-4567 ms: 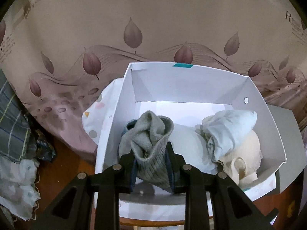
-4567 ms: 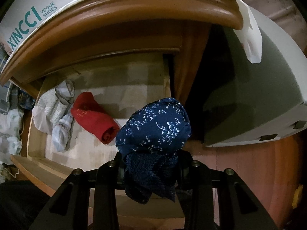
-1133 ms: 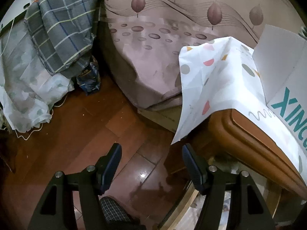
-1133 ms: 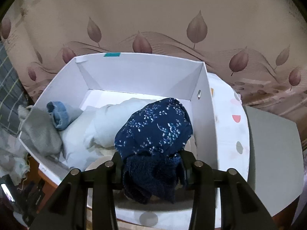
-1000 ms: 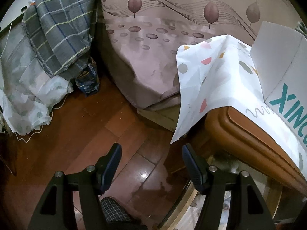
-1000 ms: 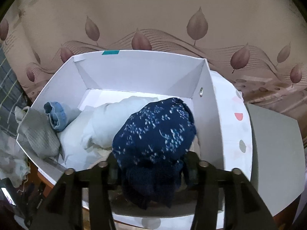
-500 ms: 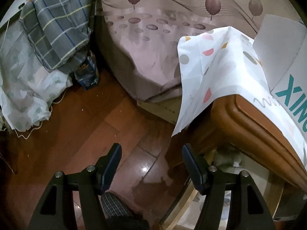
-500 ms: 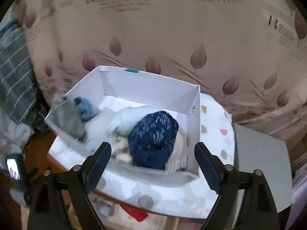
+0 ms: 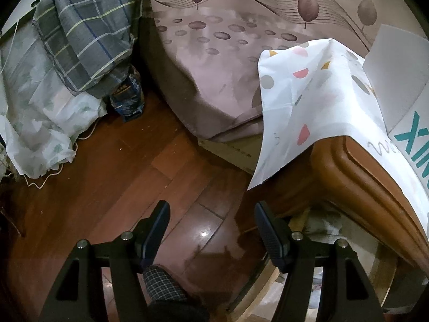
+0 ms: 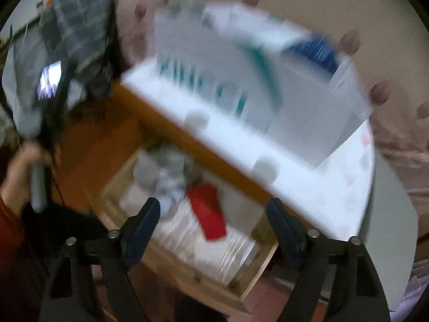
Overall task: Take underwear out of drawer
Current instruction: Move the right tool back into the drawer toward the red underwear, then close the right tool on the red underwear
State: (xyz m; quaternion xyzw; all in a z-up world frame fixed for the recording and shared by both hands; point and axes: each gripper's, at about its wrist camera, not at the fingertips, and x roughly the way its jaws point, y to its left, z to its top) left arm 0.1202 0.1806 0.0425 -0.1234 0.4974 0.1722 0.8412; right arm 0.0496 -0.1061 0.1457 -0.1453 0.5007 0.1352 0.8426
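1. Bed: the biggest item I log, under a mauve cover printed with leaves and ovals, filling the top of my left wrist view.
2. Wooden floor: dark reddish boards, glossy, directly beneath my left gripper.
3. Wooden cabinet: rounded orange-brown top edge, draped with a white cloth bearing coloured shapes.
4. White shoe box: stands on the cabinet top, teal lettering on its side; heavily blurred in my right wrist view. A dark blue garment lies inside it at the far end.
5. Drawer: pulled open below the cabinet top, pale lining visible.
6. Plaid bedding: grey check, heaped at upper left over pale floral fabric.
7. Underwear in the drawer: a red rolled piece near the middle, and a grey-white bundle just beside it toward the back left corner.
8. Left gripper: I hold it angled down over the floor, jaws parted about halfway, nothing between them.
9. Right gripper: aimed down into the drawer, jaws wide and closing; the red piece appears between the fingers, but I see no pad pressing it.
10. Person's hand: at the left edge of my right view, gripping a grey handle.
11. Checked slipper toe: seen between the left gripper's arms.
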